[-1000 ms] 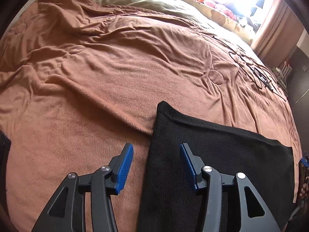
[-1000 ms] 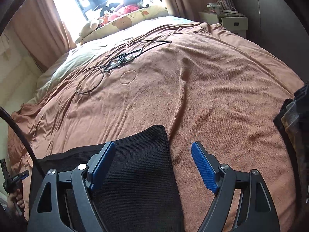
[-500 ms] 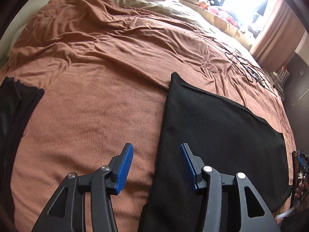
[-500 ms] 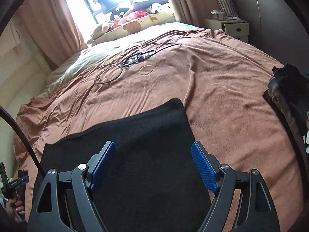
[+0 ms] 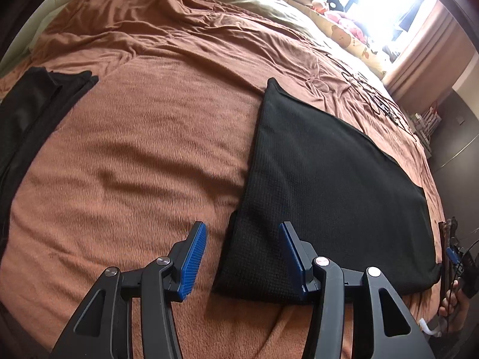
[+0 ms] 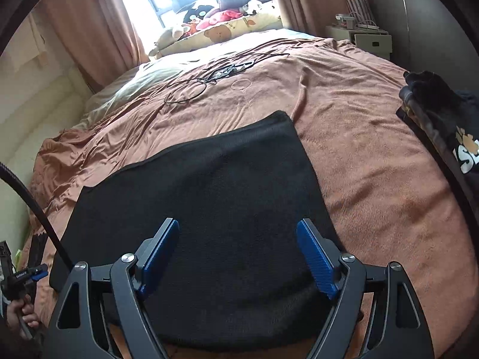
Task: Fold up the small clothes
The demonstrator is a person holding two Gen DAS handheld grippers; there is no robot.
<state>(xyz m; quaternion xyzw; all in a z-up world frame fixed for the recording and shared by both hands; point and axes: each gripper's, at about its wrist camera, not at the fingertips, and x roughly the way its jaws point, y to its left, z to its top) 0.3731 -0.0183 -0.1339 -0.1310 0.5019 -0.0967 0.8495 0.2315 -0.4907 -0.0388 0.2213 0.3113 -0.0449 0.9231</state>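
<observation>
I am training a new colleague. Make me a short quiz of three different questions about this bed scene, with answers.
1. True or false: the black knit cloth lies flat on the brown blanket.
2. The right gripper jaws are: A) shut on the cloth, B) open and empty, C) hidden.
3. What lies on the blanket beyond the cloth, toward the window?

Key: 1 true. 2 B. 3 thin black cables.
</observation>
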